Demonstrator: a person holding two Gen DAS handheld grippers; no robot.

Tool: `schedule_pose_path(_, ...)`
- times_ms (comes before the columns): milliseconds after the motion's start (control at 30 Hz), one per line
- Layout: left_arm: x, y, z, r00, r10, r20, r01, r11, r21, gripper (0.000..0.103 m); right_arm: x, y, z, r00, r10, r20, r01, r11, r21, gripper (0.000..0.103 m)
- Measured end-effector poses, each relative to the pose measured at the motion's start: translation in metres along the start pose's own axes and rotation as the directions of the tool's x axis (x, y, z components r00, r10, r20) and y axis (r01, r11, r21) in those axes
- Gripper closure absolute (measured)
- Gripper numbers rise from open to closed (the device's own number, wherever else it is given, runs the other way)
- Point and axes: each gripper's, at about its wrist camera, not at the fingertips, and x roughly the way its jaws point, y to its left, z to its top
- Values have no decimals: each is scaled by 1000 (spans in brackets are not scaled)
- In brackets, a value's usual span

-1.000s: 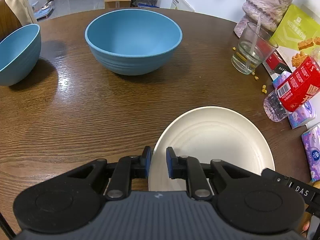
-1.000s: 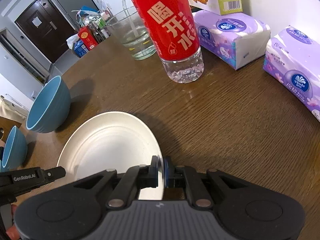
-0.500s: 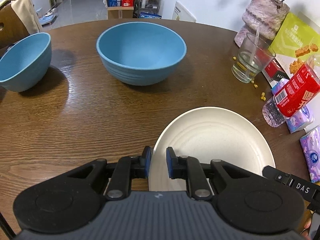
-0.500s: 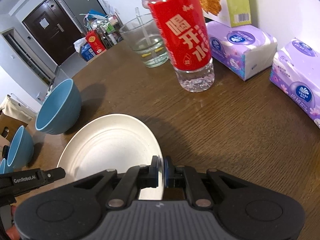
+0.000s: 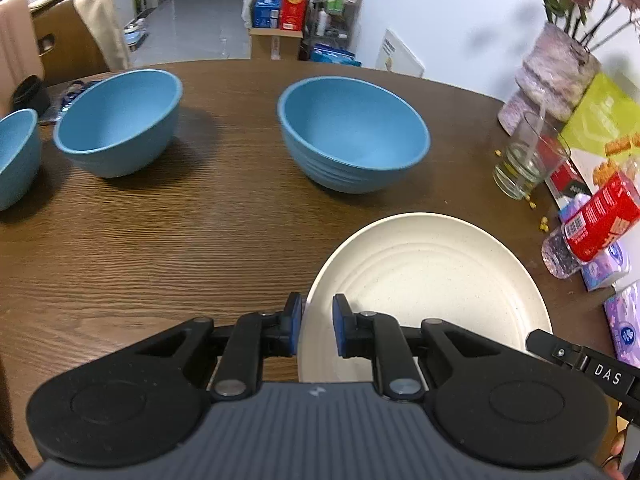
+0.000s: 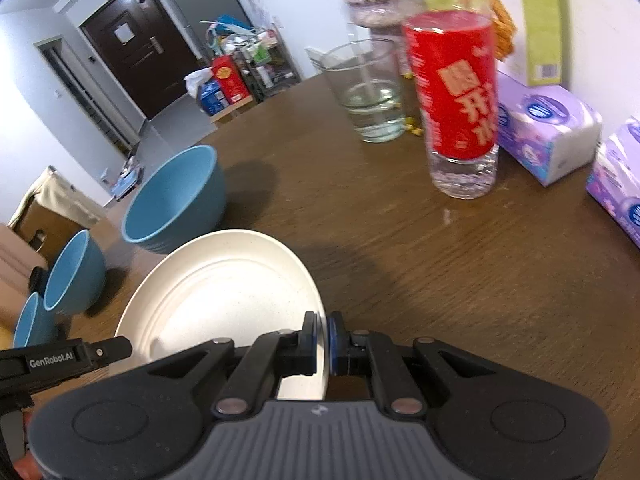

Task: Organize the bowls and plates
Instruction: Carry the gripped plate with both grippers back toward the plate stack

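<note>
A: Cream plate [image 5: 424, 284] — where does it sit?

B: Above the brown wooden table [image 5: 160, 248], carried between both grippers, near the table's right side. Its hollow face is turned up toward the cameras, slightly tipped in the left wrist view. Being round, it has no long axis to speak of; its far edge points toward the nearest blue bowl [image 5: 354, 136].

A: How are the fingers set?

B: The left gripper [image 5: 314, 322] has its blue pads drawn in on the plate's near left rim, one pad under the edge and one over the inner face. The right gripper [image 6: 321, 340] is pinched almost fully together on the plate's right rim, with the thin edge between the pads.

A: And the other dishes?

B: Two more blue bowls stand upright on the table, well apart from the plate: a second bowl [image 5: 118, 120] to the left of the first, and a third bowl [image 5: 16, 156] cut off by the left edge.

A: What lies on the right?

B: A drinking glass [image 6: 368, 92] with a little water and a straw, a red-labelled water bottle [image 6: 456, 100] just beside it, purple tissue packs [image 6: 544, 136] past the bottle — all clear of the plate. A vase of flowers [image 5: 556, 68] stands at the far right edge.
</note>
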Motion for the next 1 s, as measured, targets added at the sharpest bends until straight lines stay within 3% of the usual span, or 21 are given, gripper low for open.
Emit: schedule_pose_path(1000, -69, 106, -27, 994, 86, 74, -71, 981, -182, 86, -18, 108, -31, 994, 108, -34, -112, 978, -177, 97)
